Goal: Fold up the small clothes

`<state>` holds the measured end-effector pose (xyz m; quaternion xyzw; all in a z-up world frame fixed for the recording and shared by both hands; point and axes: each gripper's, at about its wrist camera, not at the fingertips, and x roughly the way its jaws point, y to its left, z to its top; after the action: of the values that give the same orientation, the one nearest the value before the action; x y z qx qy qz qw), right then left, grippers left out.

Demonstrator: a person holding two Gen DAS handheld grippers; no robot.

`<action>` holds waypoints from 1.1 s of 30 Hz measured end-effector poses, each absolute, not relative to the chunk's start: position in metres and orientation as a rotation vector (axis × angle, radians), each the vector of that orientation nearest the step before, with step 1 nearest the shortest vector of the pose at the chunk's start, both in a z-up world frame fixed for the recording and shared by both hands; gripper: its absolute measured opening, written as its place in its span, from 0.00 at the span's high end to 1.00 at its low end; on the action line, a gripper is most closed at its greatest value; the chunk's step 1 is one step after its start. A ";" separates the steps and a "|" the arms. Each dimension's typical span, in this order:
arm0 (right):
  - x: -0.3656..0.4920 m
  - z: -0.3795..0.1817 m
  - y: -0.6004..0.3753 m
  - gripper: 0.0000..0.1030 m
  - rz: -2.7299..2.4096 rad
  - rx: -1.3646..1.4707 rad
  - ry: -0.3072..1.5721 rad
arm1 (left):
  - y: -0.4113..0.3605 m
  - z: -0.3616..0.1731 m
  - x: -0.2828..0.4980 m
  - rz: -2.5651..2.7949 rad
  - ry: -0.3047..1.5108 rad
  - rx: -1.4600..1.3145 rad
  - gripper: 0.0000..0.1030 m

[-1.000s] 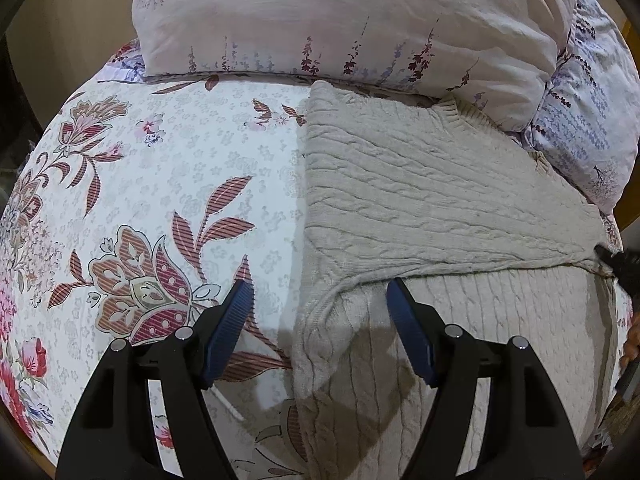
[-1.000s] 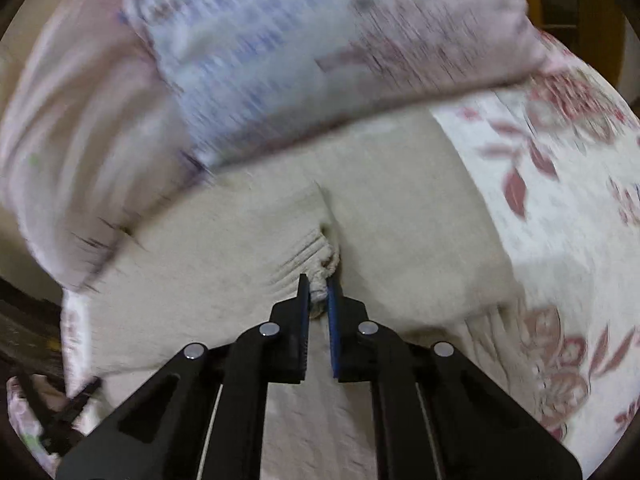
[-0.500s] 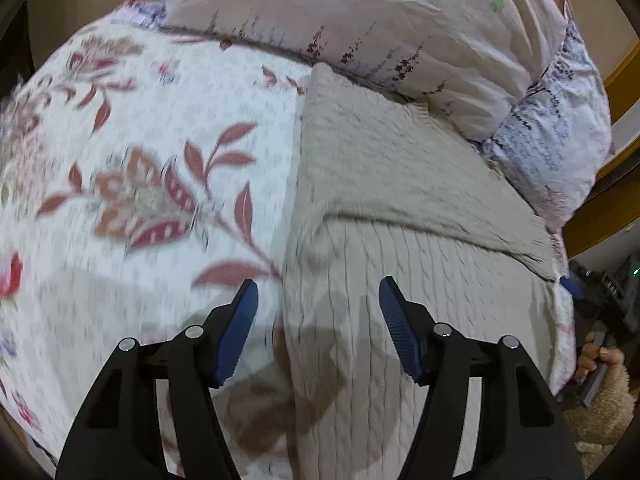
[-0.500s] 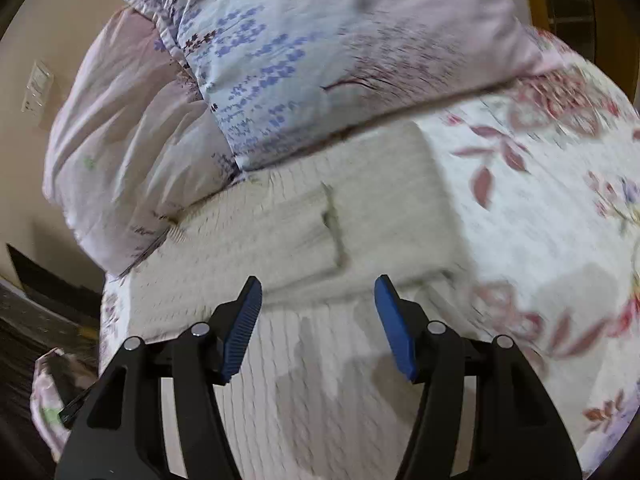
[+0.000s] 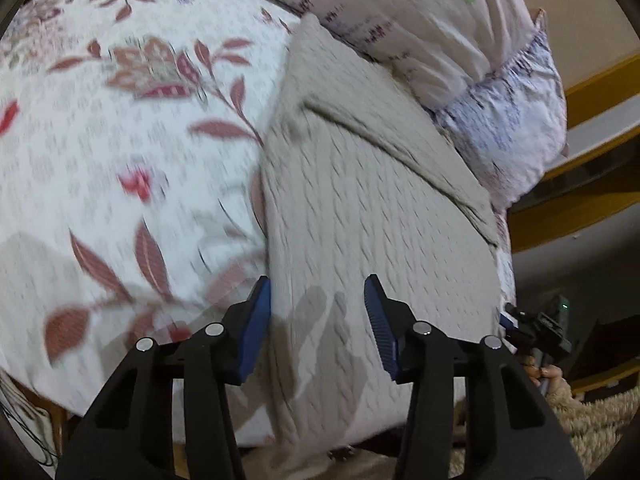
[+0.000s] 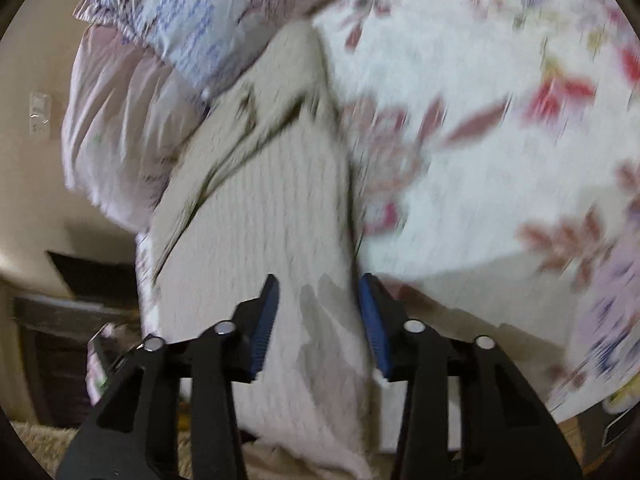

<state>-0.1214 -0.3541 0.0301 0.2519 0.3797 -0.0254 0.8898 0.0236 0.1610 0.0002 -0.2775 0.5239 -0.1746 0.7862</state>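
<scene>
A beige cable-knit sweater lies flat on the floral bed sheet, its upper part folded over near the pillows. My left gripper is open and empty above the sweater's near left edge. The sweater also shows in the right wrist view, blurred. My right gripper is open and empty above the sweater's near right edge. The right gripper also shows at the sweater's right side in the left wrist view.
Two floral pillows lie at the head of the bed, touching the sweater's far edge. A wooden bed frame runs past the pillows. Beige carpet lies below the bed's near edge. A wall switch is on the wall.
The right gripper has let go of the sweater fold and opened. Both grippers have pulled back toward the sweater's near end at the bed's edge.
</scene>
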 end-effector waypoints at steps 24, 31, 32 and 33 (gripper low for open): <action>-0.144 -0.014 -0.300 0.92 0.176 0.420 1.155 | 0.123 -0.010 -0.036 -0.565 1.386 -0.597 0.91; -0.136 0.024 -0.282 0.93 0.222 0.315 1.009 | 0.132 0.016 -0.012 -0.605 1.274 -0.603 0.93; -0.135 0.029 -0.282 0.93 0.214 0.301 0.983 | 0.136 0.020 -0.006 -0.601 1.249 -0.613 0.93; -0.133 0.034 -0.282 0.93 0.203 0.285 0.959 | 0.143 0.025 0.003 -0.590 1.215 -0.629 0.93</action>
<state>-0.1330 -0.2817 0.0341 0.1365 0.4588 0.0971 0.8726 0.0033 0.1432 0.0255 -0.2862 0.5527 -0.2683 0.7353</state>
